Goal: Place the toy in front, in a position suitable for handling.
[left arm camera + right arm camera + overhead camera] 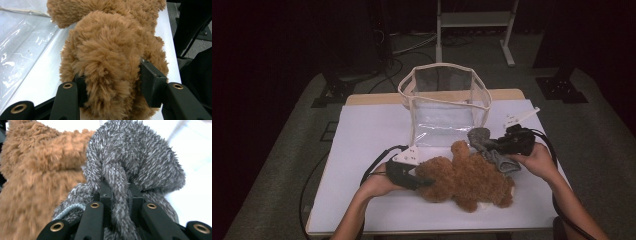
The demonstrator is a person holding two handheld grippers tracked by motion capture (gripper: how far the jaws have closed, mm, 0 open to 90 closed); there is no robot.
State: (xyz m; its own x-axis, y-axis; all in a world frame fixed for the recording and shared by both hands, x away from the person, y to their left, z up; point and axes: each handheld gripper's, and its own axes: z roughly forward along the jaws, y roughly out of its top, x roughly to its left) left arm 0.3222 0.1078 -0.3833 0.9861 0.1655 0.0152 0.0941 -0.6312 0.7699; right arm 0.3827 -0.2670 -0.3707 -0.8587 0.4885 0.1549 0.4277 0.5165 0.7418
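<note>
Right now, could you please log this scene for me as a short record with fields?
surface: white table
main item: brown plush bear, lying on the table
second item: grey fuzzy garment, against the bear
container: clear bag, upright and open behind the bear
left gripper: jaws clamped on a part of the bear
right gripper: jaws shut on a fold of the garment

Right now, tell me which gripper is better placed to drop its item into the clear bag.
Right. The right gripper already pinches the grey sock beside the clear bag; the left gripper clamps the teddy bear, farther away.
</note>
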